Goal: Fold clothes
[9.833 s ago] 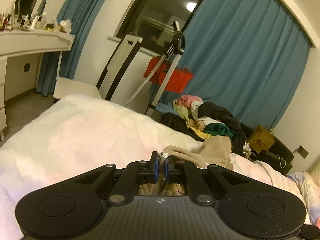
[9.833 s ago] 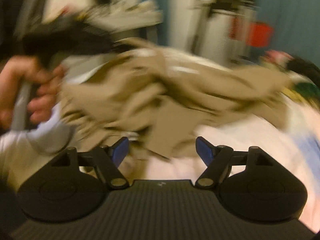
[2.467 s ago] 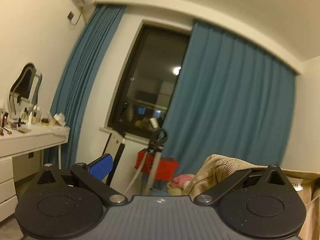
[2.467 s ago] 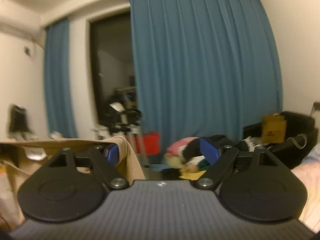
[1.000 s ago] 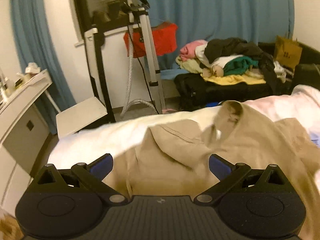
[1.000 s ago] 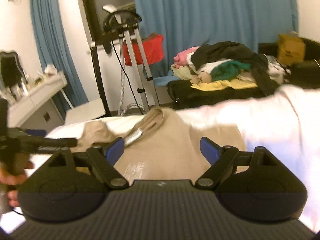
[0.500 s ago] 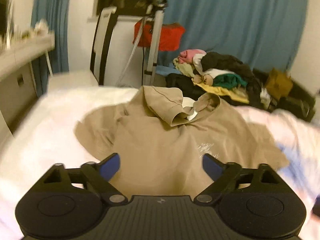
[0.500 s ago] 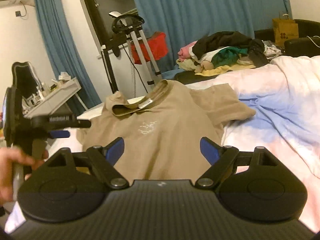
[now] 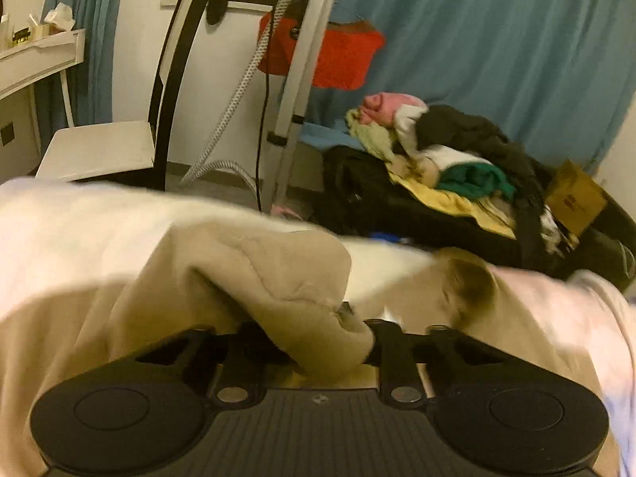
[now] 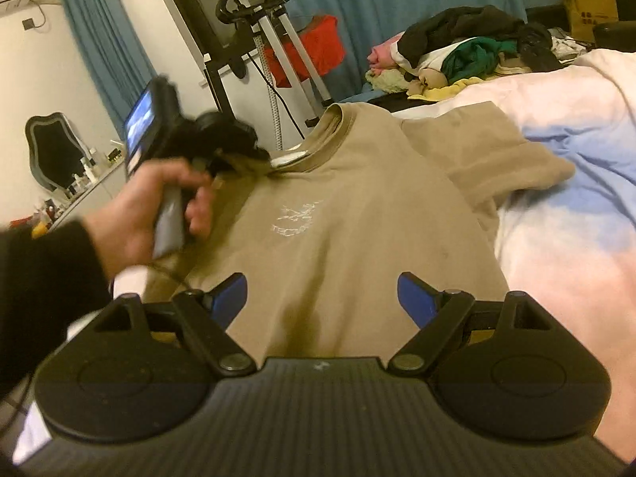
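Where the person's left hand [image 10: 159, 214] grips a grey handle, a dark knit sleeve [image 10: 43, 278] covers the wrist and the left gripper [image 9: 326, 342] meets the folded shoulder of the tan T-shirt [image 10: 338, 238] beside its ribbed collar. Seen from the left wrist, its jaws have just been closing and now pinch a thick, soft roll of that fabric, which bulges over the black linkage and hides the pads. Most of the shirt lies flat, front up, on the bed cover [image 10: 576, 206], a plush white spread tinted pink and pale blue; a small white print sits on the chest, and one short sleeve spreads rumpled toward the right. Nearer the camera, the right gripper [image 10: 322, 298] hovers over the lower part of the shirt with its blue-padded jaws wide apart and nothing between them. Beyond the bed stand a metal garment steamer stand [image 10: 278, 39] with a ribbed hose, pleated teal curtains [image 9: 497, 39], and a loose heap of clothes [image 10: 469, 47] in black, green, yellow and pink.
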Demonstrator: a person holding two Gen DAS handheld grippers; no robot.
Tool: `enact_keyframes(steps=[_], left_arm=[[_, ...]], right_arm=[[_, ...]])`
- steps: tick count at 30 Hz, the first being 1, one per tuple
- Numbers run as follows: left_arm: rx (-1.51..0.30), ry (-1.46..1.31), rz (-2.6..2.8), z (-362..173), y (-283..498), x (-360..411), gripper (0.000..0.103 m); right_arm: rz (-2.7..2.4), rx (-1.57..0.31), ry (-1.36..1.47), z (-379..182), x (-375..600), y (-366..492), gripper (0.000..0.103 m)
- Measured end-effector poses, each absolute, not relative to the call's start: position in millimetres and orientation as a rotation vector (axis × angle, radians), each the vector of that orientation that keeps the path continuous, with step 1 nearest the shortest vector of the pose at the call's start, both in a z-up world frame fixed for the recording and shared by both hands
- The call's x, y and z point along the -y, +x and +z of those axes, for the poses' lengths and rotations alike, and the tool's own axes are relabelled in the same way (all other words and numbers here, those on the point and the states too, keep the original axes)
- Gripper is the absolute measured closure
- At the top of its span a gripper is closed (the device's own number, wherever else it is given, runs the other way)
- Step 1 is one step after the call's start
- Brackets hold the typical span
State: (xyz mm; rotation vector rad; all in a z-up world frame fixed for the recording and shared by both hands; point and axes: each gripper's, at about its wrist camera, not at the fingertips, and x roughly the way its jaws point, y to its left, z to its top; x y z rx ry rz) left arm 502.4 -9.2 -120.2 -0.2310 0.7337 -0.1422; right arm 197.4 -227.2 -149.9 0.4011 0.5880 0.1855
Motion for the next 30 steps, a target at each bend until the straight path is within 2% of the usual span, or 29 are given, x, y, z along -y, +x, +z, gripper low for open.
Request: enact_keyframes(steps=[4,9,11,21,25,30], left_arm=[[-0.740,-0.323,-0.093,-123.1,549.1,5.4,0.083],[-0.739,-0.278,-0.079,-123.4,554.4,2.2,0.028],[-0.730,-0.270,-0.097,-115.6,540.1,-1.4,0.017],[-0.649,-0.284,-0.174,-71.0,385.1,-60.9,0.008],[-0.647,-0.415,-0.119,-74.8,336.3,-107.0,0.008],[-0.653,-0.702,0.000,-97.8,311.7,-168.4,0.013]], right_arm=[[0.161,-0.594,0.400,-168.0,228.3,216.9,0.019],[0.146,-0.600,0.420,-178.5,231.1,229.3,0.019],[0.149,-0.584,0.422,-175.3,231.8,227.4,0.019],[0.144,-0.511,0.410,-147.6,231.4,198.3,0.019],[0.147,-0.502,0.410,-132.8,230.1,176.5,0.019],[0.144,-0.495,0.412,-119.0,229.1,152.6,0.019]])
